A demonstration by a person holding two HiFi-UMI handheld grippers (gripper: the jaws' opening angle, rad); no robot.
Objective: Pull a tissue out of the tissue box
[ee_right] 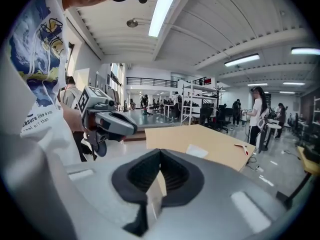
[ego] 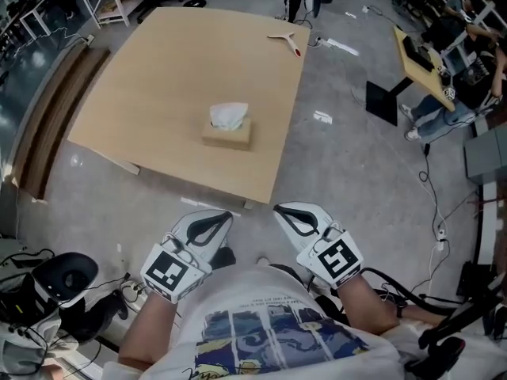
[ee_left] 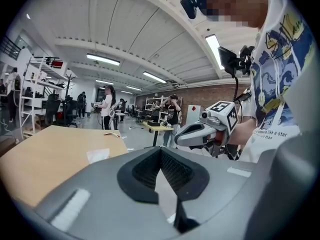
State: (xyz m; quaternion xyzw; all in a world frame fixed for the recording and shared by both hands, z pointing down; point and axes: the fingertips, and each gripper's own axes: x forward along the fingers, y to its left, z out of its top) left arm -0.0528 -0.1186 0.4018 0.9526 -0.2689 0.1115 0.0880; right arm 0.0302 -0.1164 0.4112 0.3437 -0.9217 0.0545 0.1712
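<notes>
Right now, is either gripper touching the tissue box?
No, the left gripper and right gripper are both near the person's body, short of the table edge, while the tissue box sits apart mid-table.

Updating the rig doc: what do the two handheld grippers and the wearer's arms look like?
The left gripper and right gripper match: pale grey-white moulded shells tapering to the tips, with a black ribbed lining around a teardrop opening. Each carries a cube with black-and-white square markers. The person wears a white T-shirt with a blue printed graphic; no sleeves cover the forearms.
</notes>
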